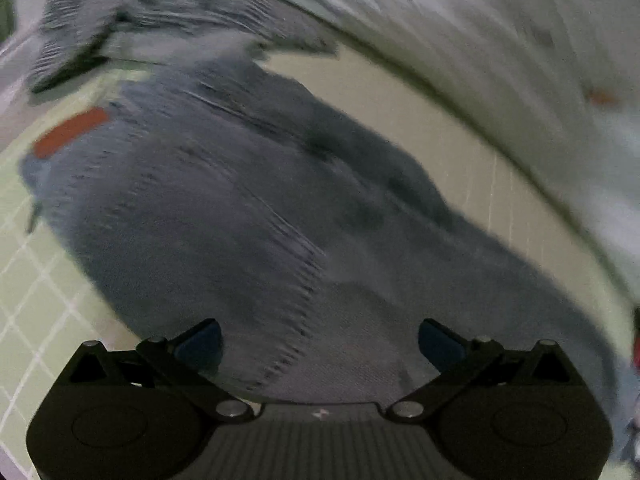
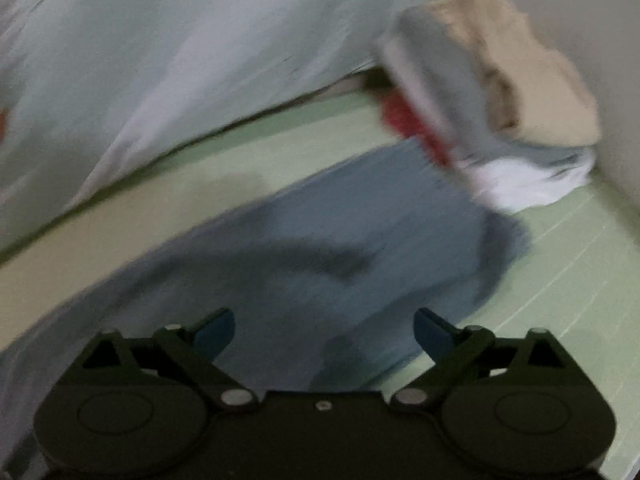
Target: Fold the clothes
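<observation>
Both wrist views close above grey garment (image 1: 248,200)

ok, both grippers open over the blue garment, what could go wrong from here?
1. Both views are motion-blurred, so the left gripper may close off the seam and pinch a single layer or bunch the blue-grey garment.
2. The garment's far end lies against the pile of folded clothes; a pull by the right gripper could drag or topple it.
3. The white sheet hangs close alongside and might get caught in a fold.
</observation>
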The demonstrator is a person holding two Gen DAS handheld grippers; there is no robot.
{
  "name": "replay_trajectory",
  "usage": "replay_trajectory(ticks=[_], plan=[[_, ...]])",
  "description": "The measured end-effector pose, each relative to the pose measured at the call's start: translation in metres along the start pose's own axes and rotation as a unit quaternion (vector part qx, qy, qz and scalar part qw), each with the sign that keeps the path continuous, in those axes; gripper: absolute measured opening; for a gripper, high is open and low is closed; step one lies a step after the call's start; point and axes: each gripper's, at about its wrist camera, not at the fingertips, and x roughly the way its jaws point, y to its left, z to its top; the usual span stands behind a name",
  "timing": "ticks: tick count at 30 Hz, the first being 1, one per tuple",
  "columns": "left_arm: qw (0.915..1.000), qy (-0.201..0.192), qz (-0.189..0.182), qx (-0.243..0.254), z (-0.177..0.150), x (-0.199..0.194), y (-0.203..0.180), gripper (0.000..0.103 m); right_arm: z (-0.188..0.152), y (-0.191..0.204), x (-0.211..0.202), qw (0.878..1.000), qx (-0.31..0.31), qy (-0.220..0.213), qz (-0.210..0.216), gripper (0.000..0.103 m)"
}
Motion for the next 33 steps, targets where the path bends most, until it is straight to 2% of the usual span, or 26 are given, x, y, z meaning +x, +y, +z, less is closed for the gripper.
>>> replay_trajectory(ticks=[5,12,16,21,23,26,27,28,29,30,33], plan=[[0.9968,-0.05,0.011,-0.061,0.011,-0.021,0.055,0.103,-0.028,0.042,-0.005,0.999,-0.023,0.037,0.029,0.097],[0.9912,-0.039,0.035,-0.122,0.036,-0.006,0.132,0.103,-0.046,0.081,-0.015,0.997,-0.056,0.056,0.022,0.097],[0.9889,-0.05,0.01,-0.14,0.048,0.002,0.159,0.103,-0.052,0.093,-0.022,0.996,-0.064,0.058,0.015,0.097],[0.9801,-0.071,-0.022,-0.184,0.058,0.011,0.179,0.102,-0.059,0.105,-0.03,0.996,-0.071,0.059,0.008,0.097],[0.9785,-0.077,-0.036,-0.188,0.06,0.012,0.182,0.1,-0.061,0.111,-0.034,0.996,-0.073,0.06,0.005,0.097],[0.9756,-0.086,-0.051,-0.196,0.062,0.012,0.183,0.073,-0.062,0.114,-0.035,0.996,-0.068,0.06,0.0,0.097],[0.9743,-0.089,-0.053,-0.2,0.062,0.012,0.182,0.059,-0.061,0.113,-0.035,0.996,-0.064,0.06,-0.002,0.097],[0.9731,-0.093,-0.055,-0.203,0.062,0.011,0.181,0.051,-0.061,0.113,-0.034,0.996,-0.059,0.06,-0.004,0.097],[0.9717,-0.102,-0.059,-0.205,0.061,0.008,0.18,0.035,-0.06,0.113,-0.033,0.997,-0.056,0.06,-0.006,0.097],[0.9694,-0.113,-0.07,-0.206,0.059,0.002,0.179,0.026,-0.059,0.112,-0.033,0.997,-0.052,0.059,-0.007,0.097],[0.9672,-0.146,-0.097,-0.184,0.058,-0.018,0.162,0.021,-0.059,0.105,-0.03,0.997,-0.041,0.06,-0.007,0.097]])
